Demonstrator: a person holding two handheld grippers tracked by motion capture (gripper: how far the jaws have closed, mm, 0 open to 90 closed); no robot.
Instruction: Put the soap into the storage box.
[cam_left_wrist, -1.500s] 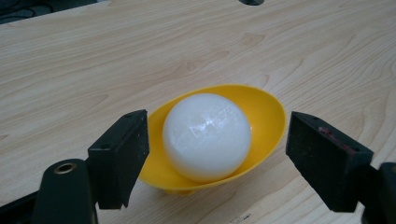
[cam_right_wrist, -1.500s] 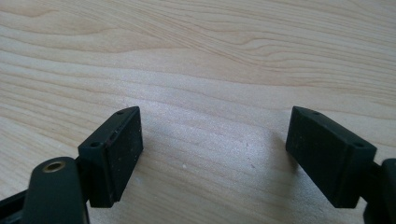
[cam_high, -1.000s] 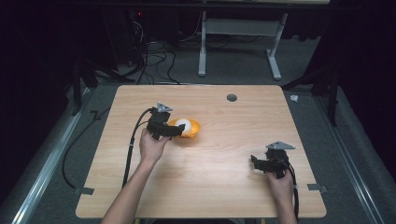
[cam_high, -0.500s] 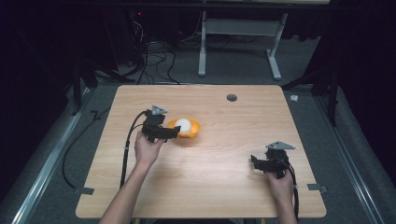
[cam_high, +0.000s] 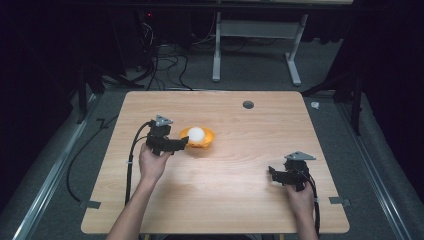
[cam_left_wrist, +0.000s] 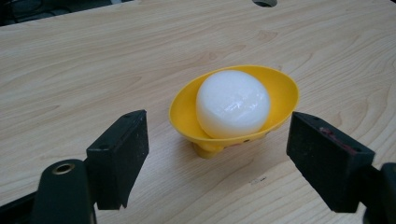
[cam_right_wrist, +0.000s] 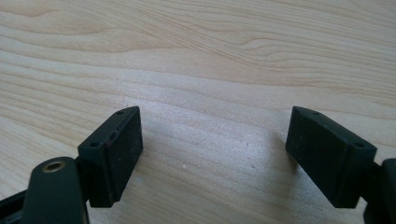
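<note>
A small yellow bowl (cam_left_wrist: 280, 88) stands on the wooden table (cam_high: 240, 200), left of its middle, with a white ball (cam_left_wrist: 232, 103) sitting in it. The ball hides most of the bowl's inside, and its short foot is in shadow, with small marks on it too faint to read. The left gripper (cam_high: 184, 143) is just beside the bowl's near-left rim; in the left gripper view its jaws stand wide apart with nothing between them — the bowl lies just ahead of the gap, untouched. The right gripper (cam_high: 271, 172) rests well apart near the table's right front, jaws spread wide over bare wood — holding nothing. Both views cut off the jaw bases at the bottom edge.
</note>
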